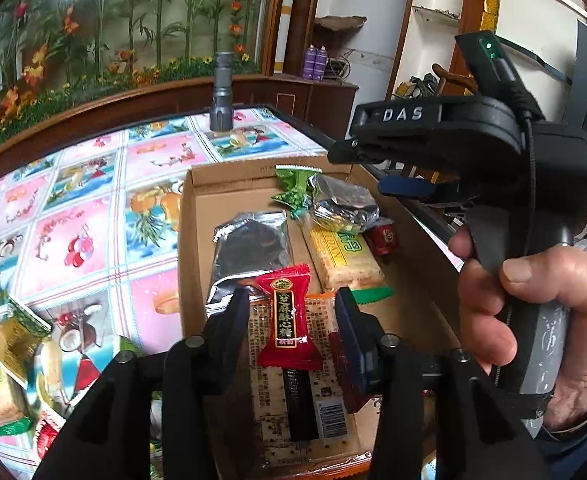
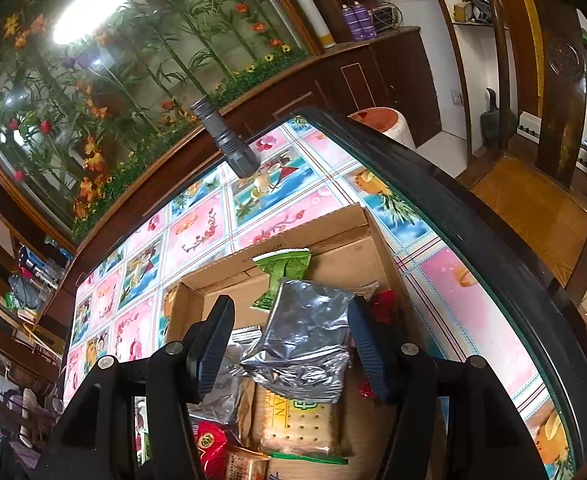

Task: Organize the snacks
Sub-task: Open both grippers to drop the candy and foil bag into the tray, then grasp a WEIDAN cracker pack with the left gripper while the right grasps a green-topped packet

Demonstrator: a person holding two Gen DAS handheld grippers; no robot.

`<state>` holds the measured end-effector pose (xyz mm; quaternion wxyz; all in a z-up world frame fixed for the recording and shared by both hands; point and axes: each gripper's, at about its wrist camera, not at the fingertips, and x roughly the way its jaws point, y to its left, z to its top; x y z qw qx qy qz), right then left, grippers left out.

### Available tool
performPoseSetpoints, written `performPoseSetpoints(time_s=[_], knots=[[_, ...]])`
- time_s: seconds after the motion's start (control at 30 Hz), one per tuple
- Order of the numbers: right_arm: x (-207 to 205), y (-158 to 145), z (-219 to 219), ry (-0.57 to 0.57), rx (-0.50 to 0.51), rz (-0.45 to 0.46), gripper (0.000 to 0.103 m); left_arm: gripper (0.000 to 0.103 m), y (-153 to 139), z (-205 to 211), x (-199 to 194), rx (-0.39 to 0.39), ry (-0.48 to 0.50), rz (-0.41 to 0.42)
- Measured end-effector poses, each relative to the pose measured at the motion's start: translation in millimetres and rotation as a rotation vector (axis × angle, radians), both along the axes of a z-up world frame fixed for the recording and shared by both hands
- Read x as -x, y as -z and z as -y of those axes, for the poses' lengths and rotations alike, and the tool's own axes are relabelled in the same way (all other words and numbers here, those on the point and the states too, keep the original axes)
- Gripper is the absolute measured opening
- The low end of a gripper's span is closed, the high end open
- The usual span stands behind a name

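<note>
A shallow cardboard box (image 1: 197,216) on the patterned table holds several snacks. My left gripper (image 1: 291,312) is open above the box, its fingers on either side of a red candy wrapper (image 1: 287,316) that lies on an orange-edged cracker pack (image 1: 293,400). My right gripper (image 2: 289,344) is open over the far end of the box (image 2: 345,256), straddling a silver foil pack (image 2: 305,340); it also shows in the left wrist view (image 1: 357,168), held in a hand. A yellow cracker pack (image 1: 343,256), a second silver pack (image 1: 249,248) and a green wrapper (image 1: 295,190) lie in the box.
Loose snack packs (image 1: 9,352) lie on the tablecloth at the left of the box. A grey flashlight (image 1: 222,92) stands upright at the table's far edge. The table's dark rim (image 2: 473,216) runs along the right, with a wooden chair (image 2: 533,184) beyond.
</note>
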<state>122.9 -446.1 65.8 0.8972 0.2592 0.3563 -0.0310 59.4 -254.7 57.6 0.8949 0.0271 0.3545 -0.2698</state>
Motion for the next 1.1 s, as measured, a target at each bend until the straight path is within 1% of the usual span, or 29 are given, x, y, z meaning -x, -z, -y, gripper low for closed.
performPoseSetpoints(time_s=[0.17,0.27,0.43,0.53,0.63,0.67,0.73,0.83,0.93,1.0,1.07,1.1], knots=[[0,-3,-8,-0.025,0.02,0.013,0.063,0.047,-10,-13,2,0.018,-0.016,0.009],[1,-5,-15,-0.051,0.036,0.025,0.063,0.047,-15,-28,1,0.035,-0.04,0.007],[2,-9,-29,-0.093,0.068,0.054,0.063,0.048,-21,-65,-1,0.029,-0.108,0.006],[3,-11,-37,-0.119,0.09,0.065,0.063,0.049,-20,-98,-2,0.021,-0.177,0.002],[3,-11,-41,-0.125,0.103,0.068,0.063,0.049,-17,-144,-6,0.023,-0.275,-0.026],[3,-10,-42,-0.127,0.101,0.069,0.063,0.052,-15,-158,-9,0.022,-0.311,-0.036],[3,-11,-42,-0.13,0.096,0.07,0.063,0.055,-9,-189,-13,0.026,-0.391,-0.067],[3,-11,-45,-0.136,0.103,0.073,0.063,0.055,4,-223,-21,0.037,-0.478,-0.137],[3,-11,-51,-0.148,0.113,0.072,0.063,0.055,11,-235,-26,0.013,-0.517,-0.171],[3,-11,-52,-0.151,0.116,0.071,0.063,0.056,16,-235,-28,0.0,-0.502,-0.187],[3,-10,-51,-0.151,0.114,0.07,0.063,0.062,19,-229,-29,-0.033,-0.492,-0.192],[3,-10,-51,-0.152,0.114,0.07,0.063,0.063,21,-226,-29,-0.055,-0.491,-0.188]])
